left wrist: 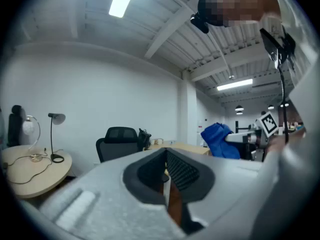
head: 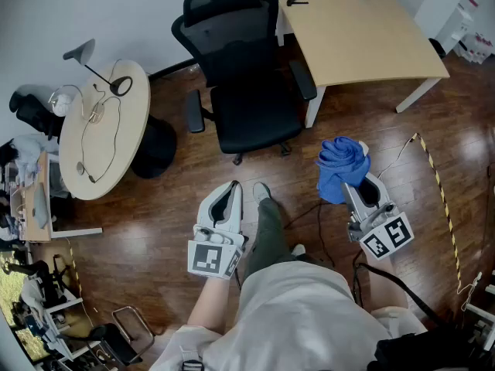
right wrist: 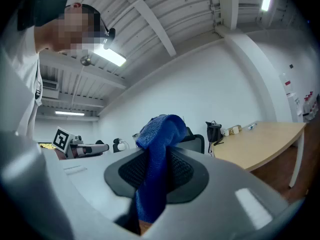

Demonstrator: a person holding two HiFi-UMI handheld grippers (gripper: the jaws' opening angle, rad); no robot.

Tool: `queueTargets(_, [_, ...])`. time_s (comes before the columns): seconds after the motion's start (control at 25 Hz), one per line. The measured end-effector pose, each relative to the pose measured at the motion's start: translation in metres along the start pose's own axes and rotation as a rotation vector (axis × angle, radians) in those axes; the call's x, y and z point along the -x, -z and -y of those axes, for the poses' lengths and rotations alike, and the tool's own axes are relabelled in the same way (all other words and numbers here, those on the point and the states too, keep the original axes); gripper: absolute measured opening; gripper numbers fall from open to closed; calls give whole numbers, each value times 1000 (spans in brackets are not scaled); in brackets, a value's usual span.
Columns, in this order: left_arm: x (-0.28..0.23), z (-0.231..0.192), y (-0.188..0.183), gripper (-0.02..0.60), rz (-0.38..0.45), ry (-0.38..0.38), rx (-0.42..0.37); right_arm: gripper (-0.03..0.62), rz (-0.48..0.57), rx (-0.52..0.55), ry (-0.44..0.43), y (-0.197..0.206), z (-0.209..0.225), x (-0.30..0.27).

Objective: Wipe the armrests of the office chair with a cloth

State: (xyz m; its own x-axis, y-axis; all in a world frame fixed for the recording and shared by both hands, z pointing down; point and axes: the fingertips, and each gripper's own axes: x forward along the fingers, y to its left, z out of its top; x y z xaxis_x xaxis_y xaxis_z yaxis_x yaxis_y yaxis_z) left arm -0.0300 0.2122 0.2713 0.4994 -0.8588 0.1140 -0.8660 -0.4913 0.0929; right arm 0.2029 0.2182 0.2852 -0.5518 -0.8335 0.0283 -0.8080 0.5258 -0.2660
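Note:
The black office chair (head: pixel 240 76) stands ahead of me on the wood floor, its left armrest (head: pixel 193 111) and right armrest (head: pixel 303 79) both bare. A bunched blue cloth (head: pixel 343 165) sticks up from my right gripper (head: pixel 357 182), which is shut on it and held short of the chair, to its right. In the right gripper view the cloth (right wrist: pixel 161 126) hangs between the jaws and hides most of the chair. My left gripper (head: pixel 231 192) is shut with nothing in it, below the chair's seat. The left gripper view shows the chair (left wrist: pixel 117 141) far off and the cloth (left wrist: pixel 219 140) at right.
A rectangular wooden desk (head: pixel 363 33) stands right of the chair. A round table (head: pixel 104 130) with a lamp and cables is at the left. Yellow-black tape (head: pixel 441 192) runs along the floor at right. My leg and shoe (head: pixel 267 219) are between the grippers.

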Motion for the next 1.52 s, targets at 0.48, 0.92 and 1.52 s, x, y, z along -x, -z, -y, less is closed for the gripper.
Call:
queueTargets(0.48, [-204,-176,13,0,-56,107,-46,87,-141,31,67,29,117,-260])
queueTargets(0.92, [-268,-243,105,0,-163,59,92,86,-739,127,333,264,359,-476])
queueTargets(1.52, [-283,-241,94,0,-96,-78,96,86,-874,176,190,316,282,-313])
